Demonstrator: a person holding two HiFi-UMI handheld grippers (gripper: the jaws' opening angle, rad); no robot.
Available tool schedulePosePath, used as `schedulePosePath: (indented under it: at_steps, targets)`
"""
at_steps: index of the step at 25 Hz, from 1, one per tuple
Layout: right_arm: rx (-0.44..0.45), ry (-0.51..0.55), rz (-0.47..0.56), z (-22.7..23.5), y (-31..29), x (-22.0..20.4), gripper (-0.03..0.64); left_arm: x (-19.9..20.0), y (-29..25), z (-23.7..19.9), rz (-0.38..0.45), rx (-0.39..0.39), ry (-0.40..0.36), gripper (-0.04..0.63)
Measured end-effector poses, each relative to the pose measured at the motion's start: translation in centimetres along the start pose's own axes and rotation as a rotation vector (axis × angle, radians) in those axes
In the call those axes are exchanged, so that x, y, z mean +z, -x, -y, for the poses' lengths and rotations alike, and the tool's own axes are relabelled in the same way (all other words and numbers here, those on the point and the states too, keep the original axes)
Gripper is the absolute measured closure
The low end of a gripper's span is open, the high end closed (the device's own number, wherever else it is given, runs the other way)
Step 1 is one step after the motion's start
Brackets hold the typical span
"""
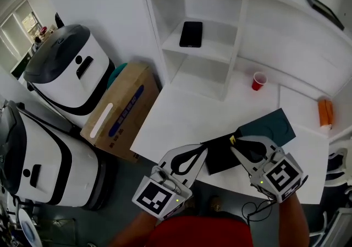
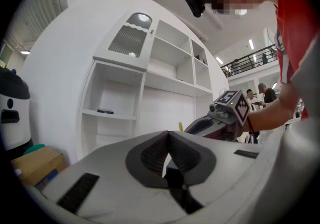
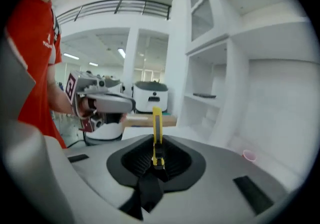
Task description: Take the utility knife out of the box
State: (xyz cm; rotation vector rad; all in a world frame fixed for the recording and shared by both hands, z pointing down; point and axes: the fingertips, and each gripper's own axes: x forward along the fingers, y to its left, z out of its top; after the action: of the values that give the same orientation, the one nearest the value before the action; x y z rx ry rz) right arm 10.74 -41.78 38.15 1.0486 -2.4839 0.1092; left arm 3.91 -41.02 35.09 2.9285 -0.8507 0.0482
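Adjoining shelving (image 1: pixel 212 48), white table (image 1: pixel 181 114) under box (image 1: pixel 221 155)

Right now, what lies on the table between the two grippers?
The black box lies between the left gripper and the right gripper, which holds the yellow utility knife; the head view shows it.

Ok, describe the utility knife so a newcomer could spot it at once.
Start at the white table before the shelf unit. Above its near edge the right gripper clamps the utility knife. It is slim and yellow, unlike the dark box beside it.
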Motion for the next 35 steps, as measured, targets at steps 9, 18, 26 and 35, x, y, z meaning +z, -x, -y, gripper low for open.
schedulePosePath:
  at_steps: [9, 18, 26, 35]
  targets:
    - [-0.137, -0.159, 0.410, -0.4, 8.7, 4.6, 0.540, 3.7, -1.9, 4.5, 0.049, -0.067, -0.055, 0.586]
    - [-0.205, -0.184, 0.457, 0.0, 11.6, 3.8, 0.541, 3.8, -3.0, 7.7, 0.049, -0.114, -0.058, 0.586]
    - [-0.196, -0.182, 0.451, -0.6, 11.8, 3.5, 0.543, 3.7, -3.1, 8.5, 0.044, -0.123, -0.055, 0.586]
    - [-0.175, -0.180, 0.454, -0.9, 11.7, 3.7, 0.543, 3.6, -3.1, 8.4, 0.045, -0.115, -0.052, 0.586]
